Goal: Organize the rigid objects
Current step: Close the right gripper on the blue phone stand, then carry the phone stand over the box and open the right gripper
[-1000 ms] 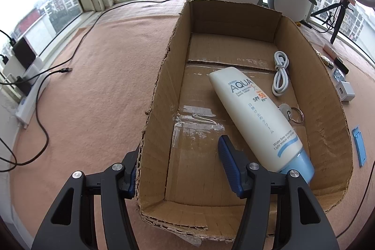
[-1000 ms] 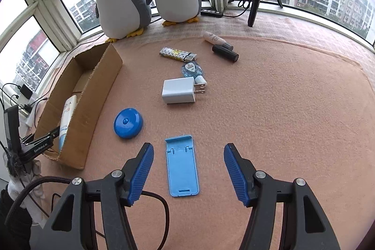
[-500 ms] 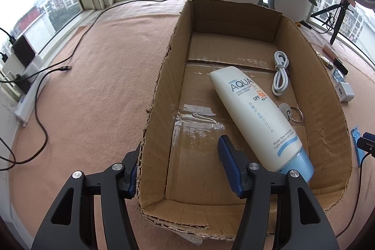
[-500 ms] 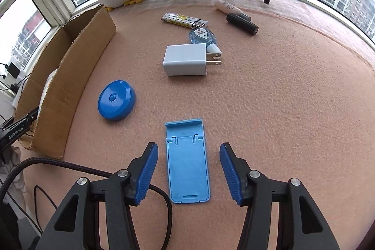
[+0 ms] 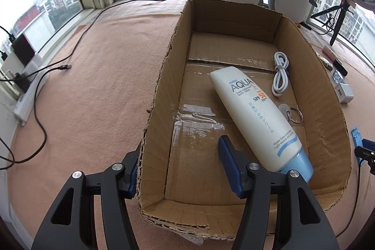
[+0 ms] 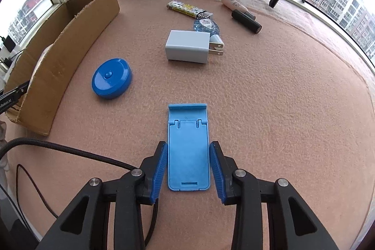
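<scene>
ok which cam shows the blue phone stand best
The right wrist view: the blue phone stand lies flat and whole between the right gripper pads. The left wrist view catches only a sliver past the cardboard box.
</scene>
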